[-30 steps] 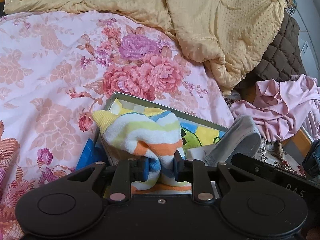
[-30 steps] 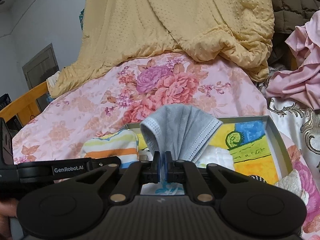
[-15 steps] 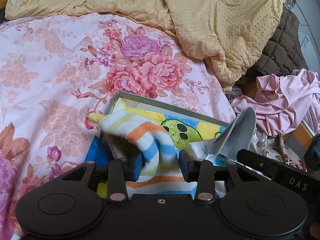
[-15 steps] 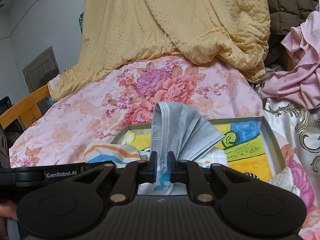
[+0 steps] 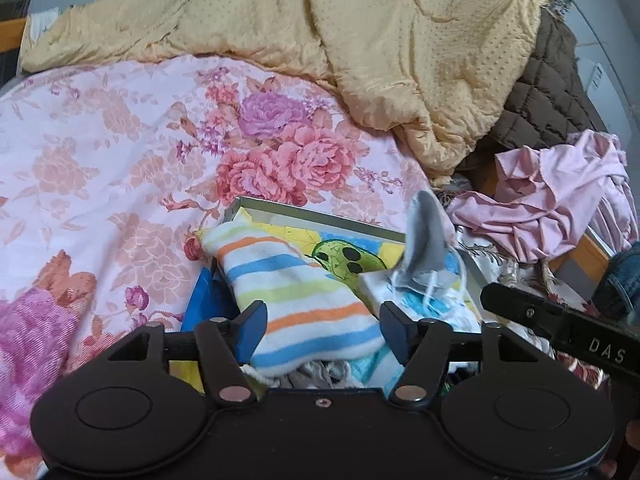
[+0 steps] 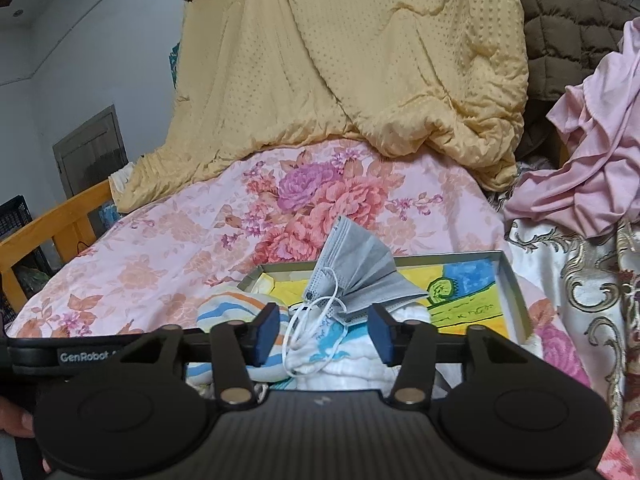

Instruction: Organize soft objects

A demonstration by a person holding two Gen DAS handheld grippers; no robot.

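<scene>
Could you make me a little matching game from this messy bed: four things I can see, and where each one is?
Things:
1. striped sock
2. grey mask
3. yellow quilt
4. pink garment

Places:
A. heaped at the back of the bed
B. crumpled right of the tray
C. between the left hand-held gripper's open jaws
D. standing fanned in the tray, ear loops dangling

Pairs: 1-C, 2-D, 3-A, 4-B

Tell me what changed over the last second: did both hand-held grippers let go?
Yes. The left hand-held gripper has just opened and released the striped sock; the right hand-held gripper has just opened off the grey face mask. Both items now rest in the tray. The bedding is unchanged.
</scene>
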